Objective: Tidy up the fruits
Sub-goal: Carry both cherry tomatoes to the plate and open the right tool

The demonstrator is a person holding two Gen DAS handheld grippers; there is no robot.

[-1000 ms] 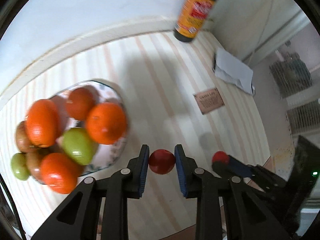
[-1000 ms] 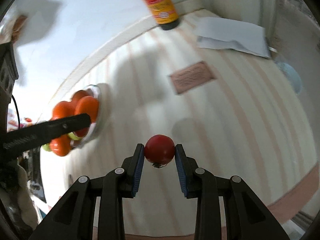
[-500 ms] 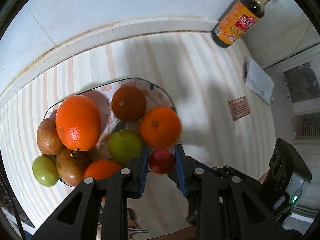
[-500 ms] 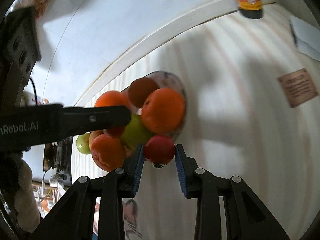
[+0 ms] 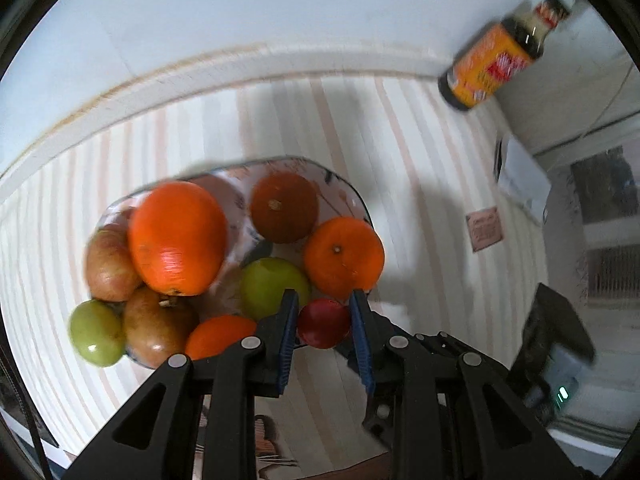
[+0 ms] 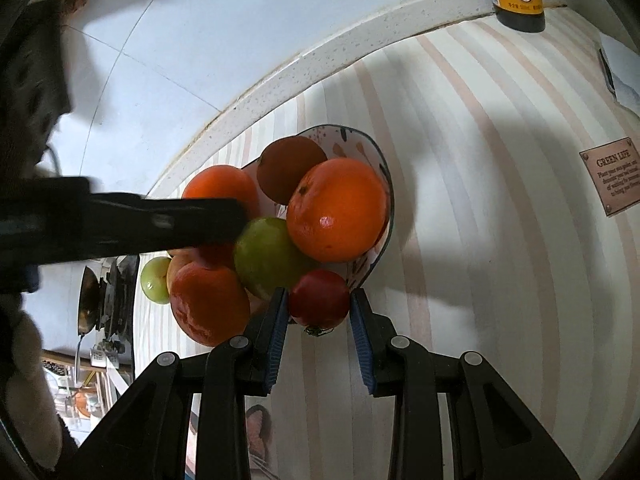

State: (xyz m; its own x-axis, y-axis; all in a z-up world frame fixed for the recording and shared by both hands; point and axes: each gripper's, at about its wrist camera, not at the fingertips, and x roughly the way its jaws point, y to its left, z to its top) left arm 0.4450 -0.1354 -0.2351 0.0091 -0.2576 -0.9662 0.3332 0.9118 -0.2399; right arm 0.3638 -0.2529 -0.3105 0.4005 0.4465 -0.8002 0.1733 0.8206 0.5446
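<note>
We've got a red fruit clamped in each gripper: left gripper [image 5: 323, 322] holds one [image 5: 323, 323], right gripper [image 6: 319, 306] holds another [image 6: 319, 298]. Both sit low-centre in frame, at the near rim of the fruit bowl [image 6: 386, 184] on the striped worktop [image 6: 500, 240].

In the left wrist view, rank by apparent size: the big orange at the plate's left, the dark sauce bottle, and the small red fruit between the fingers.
1. Big orange, clearly largest.
2. Sauce bottle, smaller, but it stands far back at the wall, so its true size is unsure.
3. Red fruit, smallest, though nearest the camera.
</note>
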